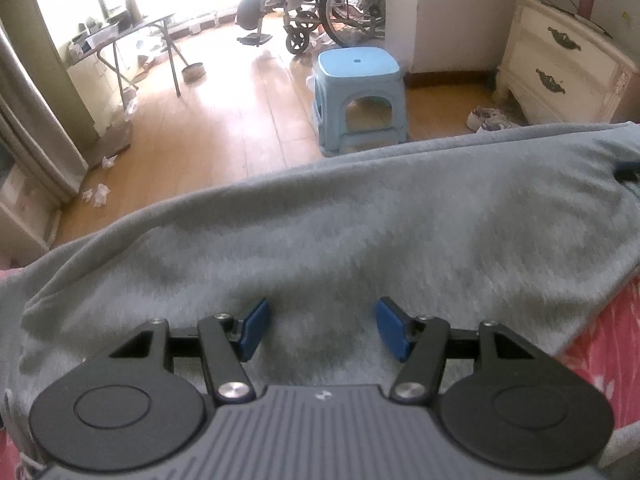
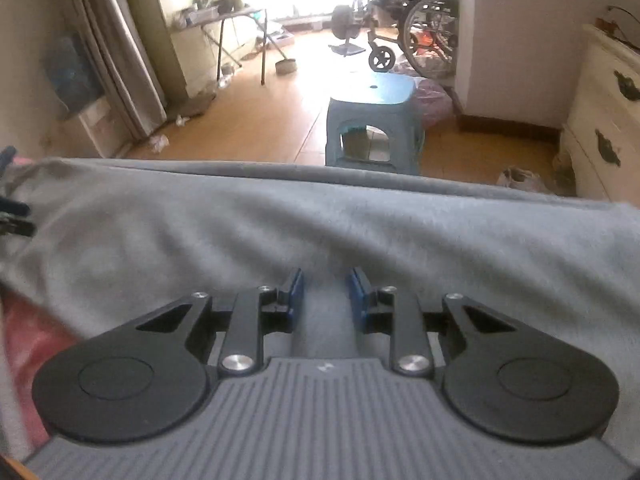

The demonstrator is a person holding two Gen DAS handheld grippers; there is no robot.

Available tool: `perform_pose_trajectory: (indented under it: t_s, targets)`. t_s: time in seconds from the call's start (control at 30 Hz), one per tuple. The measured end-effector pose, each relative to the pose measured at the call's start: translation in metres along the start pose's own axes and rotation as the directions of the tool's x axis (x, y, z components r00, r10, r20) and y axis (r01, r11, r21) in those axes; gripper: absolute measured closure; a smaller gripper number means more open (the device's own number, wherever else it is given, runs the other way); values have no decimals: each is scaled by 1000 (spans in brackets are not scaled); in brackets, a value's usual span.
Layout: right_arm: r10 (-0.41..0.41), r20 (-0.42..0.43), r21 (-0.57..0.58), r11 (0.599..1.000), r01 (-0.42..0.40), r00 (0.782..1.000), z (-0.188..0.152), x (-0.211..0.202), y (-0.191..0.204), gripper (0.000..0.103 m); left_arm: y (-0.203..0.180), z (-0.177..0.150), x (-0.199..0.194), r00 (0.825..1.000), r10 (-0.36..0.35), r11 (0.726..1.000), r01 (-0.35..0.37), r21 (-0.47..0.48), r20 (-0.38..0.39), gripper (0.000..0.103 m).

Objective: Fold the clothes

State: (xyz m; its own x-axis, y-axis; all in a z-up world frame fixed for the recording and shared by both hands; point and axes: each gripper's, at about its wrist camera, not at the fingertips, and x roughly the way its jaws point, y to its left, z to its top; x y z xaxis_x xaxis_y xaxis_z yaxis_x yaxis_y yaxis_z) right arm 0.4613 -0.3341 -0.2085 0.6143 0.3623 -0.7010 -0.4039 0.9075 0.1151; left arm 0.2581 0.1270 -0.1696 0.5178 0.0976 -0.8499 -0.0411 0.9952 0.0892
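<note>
Left gripper sitting fingers wide apart, right gripper fingers narrowly apart, both gripping nothing, hovering low over grey garment spreading across mid-frame on pink bedding; blue stool standing upper centre.

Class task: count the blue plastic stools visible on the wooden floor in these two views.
1. The same blue stool stands on the floor beyond the grey garment, near the wall corner. Others may be hidden behind the garment.

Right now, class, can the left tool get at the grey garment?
Probably yes: the left tool hangs open just above the grey garment, with nothing between its blue pads and the cloth.
</note>
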Motion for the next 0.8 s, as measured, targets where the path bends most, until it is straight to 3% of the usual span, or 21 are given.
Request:
perform_pose_trajectory:
  t_s: [0.07, 0.17, 0.23, 0.33, 0.4, 0.43, 0.53, 0.63, 0.67, 0.73, 0.8]
  targets:
    - [61, -15, -50, 997, -61, 998, 7, 16, 14, 81, 2, 1, 3, 1000, -5, 1000, 5, -5, 0, 42]
    - [-147, -7, 102, 984, 147, 989, 31, 23, -57, 81, 4, 0, 6, 1000, -14, 1000, 14, -18, -4, 42]
    - [-285, -29, 208, 936, 285, 958, 35, 18, -99, 81, 4, 0, 7, 1000, -15, 1000, 15, -18, -6, 41]
    - [-450, -51, 359, 825, 436, 892, 33, -4, -148, 79, 6, 1, 8, 1000, -21, 999, 21, -24, -6, 41]
    - [-466, -25, 376, 816, 440, 885, 21, -17, -150, 77, 7, 1, 8, 1000, -24, 999, 24, -27, -3, 41]
    - [-465, -12, 380, 817, 435, 885, 15, -24, -149, 77, 7, 1, 8, 1000, -25, 999, 25, -28, -2, 41]
    - [-278, 13, 303, 917, 261, 961, 2, -26, -109, 77, 6, 0, 7, 1000, -26, 999, 26, -30, 0, 41]
    - [-85, 20, 221, 972, 79, 996, -11, -28, -69, 78, 8, 1, 6, 999, -31, 999, 31, -30, -12, 41]
    - [-88, 6, 199, 976, 85, 996, -17, -31, -66, 78, 8, 1, 7, 999, -32, 999, 32, -22, -15, 40]
    - [-205, -43, 202, 957, 209, 978, -36, -42, -81, 78, 8, 2, 7, 999, -34, 999, 34, -13, -19, 40]
    - [-340, -83, 243, 905, 350, 937, -51, -61, -104, 78, 9, 2, 7, 999, -38, 999, 38, -15, -21, 40]
